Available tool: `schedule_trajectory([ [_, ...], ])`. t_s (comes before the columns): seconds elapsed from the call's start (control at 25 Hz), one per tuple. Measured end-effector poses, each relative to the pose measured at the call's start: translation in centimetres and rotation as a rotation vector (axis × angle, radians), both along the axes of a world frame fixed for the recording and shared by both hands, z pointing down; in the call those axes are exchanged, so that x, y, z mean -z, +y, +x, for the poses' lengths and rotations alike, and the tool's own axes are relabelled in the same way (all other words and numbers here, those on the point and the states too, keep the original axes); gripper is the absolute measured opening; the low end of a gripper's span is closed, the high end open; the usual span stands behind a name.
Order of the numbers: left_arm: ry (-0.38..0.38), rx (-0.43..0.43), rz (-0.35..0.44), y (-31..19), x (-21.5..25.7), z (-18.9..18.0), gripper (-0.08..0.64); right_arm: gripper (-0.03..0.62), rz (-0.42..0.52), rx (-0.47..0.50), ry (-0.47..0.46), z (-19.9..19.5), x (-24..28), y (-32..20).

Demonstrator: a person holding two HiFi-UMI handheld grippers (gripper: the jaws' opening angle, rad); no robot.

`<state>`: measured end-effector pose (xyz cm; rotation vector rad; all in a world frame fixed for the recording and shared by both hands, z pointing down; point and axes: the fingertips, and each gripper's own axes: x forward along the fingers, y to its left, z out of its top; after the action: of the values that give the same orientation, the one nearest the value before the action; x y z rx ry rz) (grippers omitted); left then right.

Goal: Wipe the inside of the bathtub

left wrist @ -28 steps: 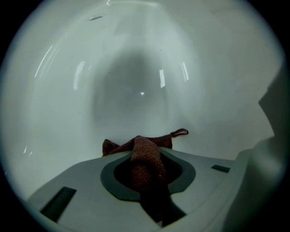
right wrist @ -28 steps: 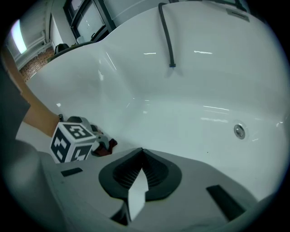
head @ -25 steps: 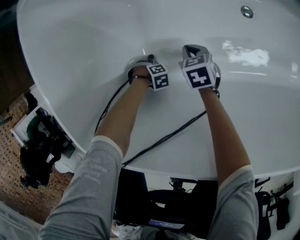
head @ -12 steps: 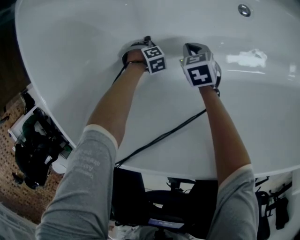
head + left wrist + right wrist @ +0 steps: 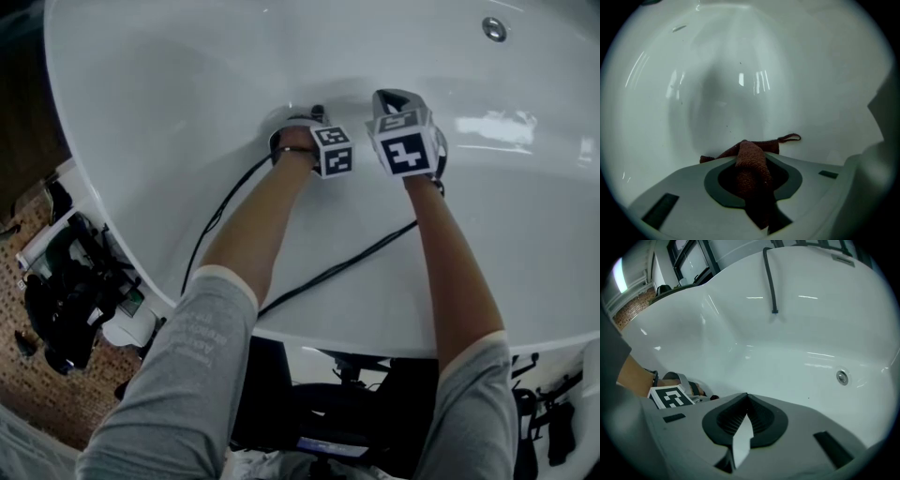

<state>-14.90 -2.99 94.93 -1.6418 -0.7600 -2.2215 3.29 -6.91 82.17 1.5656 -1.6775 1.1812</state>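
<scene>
The white bathtub fills the head view, and both of my arms reach down into it. Deep in the basin, my left gripper is shut on a dark red-brown cloth. The left gripper view shows that cloth bunched between the jaws of the left gripper and lying against the tub wall, its loop sticking out to the right. Close beside it on the right, my right gripper has its jaws together and holds nothing. In the right gripper view the right gripper points along the basin.
A black cable runs from the grippers over the near rim. A round metal fitting sits in the far wall. A black strip hangs down the far side. Dark gear lies on the brick floor at left.
My left gripper swept away up the tub wall with the cloth, then came back down and closer to the right gripper. The right gripper has barely moved.
</scene>
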Motion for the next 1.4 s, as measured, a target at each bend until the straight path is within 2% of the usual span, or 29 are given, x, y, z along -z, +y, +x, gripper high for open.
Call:
schedule_trajectory([
  [0.16, -0.187, -0.041, 0.012, -0.6, 0.3, -4.4, 0.097, 0.005, 0.004, -0.014, 0.007, 0.3, 0.0, 0.0],
  [0.28, -0.228, -0.096, 0.033, -1.4, 0.6, -6.3, 0.097, 0.006, 0.007, -0.008, 0.017, 0.5, 0.1, -0.4],
  [0.4, -0.264, -0.072, 0.039, -1.8, 1.3, -7.3, 0.097, 0.006, 0.008, 0.024, 0.015, -0.4, 0.9, -0.7],
  [0.52, -0.258, -0.030, 0.034, -2.1, 2.5, -8.0, 0.097, 0.005, 0.005, 0.045, 0.020, -0.7, 1.7, -0.8],
  [0.84, -0.287, -0.001, 0.020, -2.9, 8.3, -11.3, 0.097, 0.006, 0.029, 0.059, 0.053, -2.3, 6.9, -2.8],
  [1.04, -0.300, 0.022, 0.030, -5.8, 10.4, -15.4, 0.097, 0.005, 0.047, 0.047, 0.060, -5.5, 8.6, -5.6],
  [1.2, -0.293, 0.057, 0.047, -7.3, 10.7, -16.7, 0.097, 0.005, 0.054, 0.047, 0.060, -6.1, 8.4, -6.7],
  [1.4, -0.271, 0.109, 0.073, -8.2, 15.2, -18.3, 0.097, 0.005, 0.053, 0.051, 0.078, -7.2, 12.2, -6.4],
])
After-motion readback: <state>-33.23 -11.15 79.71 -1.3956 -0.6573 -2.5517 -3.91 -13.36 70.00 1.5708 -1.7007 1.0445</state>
